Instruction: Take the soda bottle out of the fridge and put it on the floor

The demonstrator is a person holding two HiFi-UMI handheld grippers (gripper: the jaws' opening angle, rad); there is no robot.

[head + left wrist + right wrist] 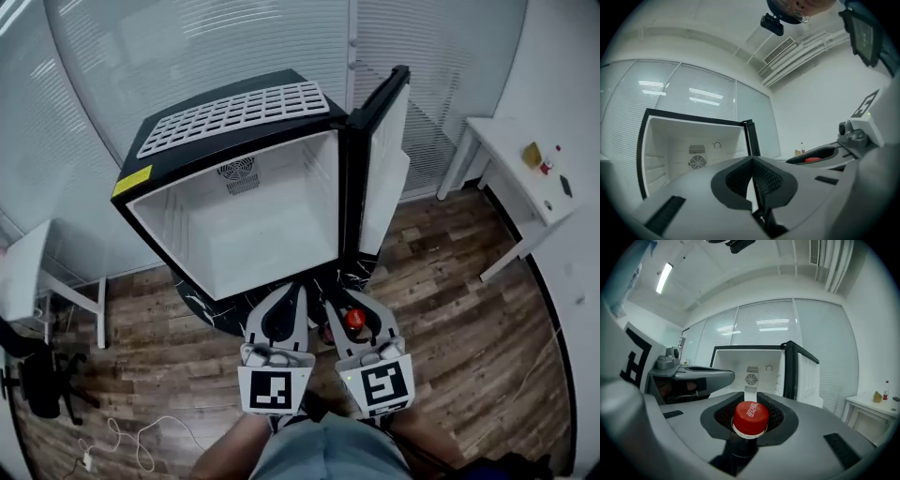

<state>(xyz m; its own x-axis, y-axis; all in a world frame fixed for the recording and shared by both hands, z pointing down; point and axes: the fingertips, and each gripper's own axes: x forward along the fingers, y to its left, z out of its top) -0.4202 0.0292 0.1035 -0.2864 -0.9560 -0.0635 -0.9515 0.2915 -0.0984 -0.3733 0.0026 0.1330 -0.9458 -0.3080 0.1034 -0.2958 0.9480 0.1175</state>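
The small black fridge [141, 173] stands with its door [382, 155] swung wide to the right, and its white inside shows nothing in it. In the head view both grippers are side by side just in front of it. My right gripper [349, 302] is shut on the neck of the soda bottle [354, 319]. In the right gripper view the bottle's red cap [751, 417] stands up between the jaws of the right gripper [750, 399], and its dark body hangs below. My left gripper [286, 292] is shut and holds nothing. The pads of the left gripper [752, 161] meet at their tips.
The wooden floor [459, 309] spreads around the fridge. A white table [511, 159] with small items stands at the right. At the left are a white desk [28, 272] and a black office chair [42, 384]. A white cable [141, 436] lies on the floor. Glass walls with blinds rise behind.
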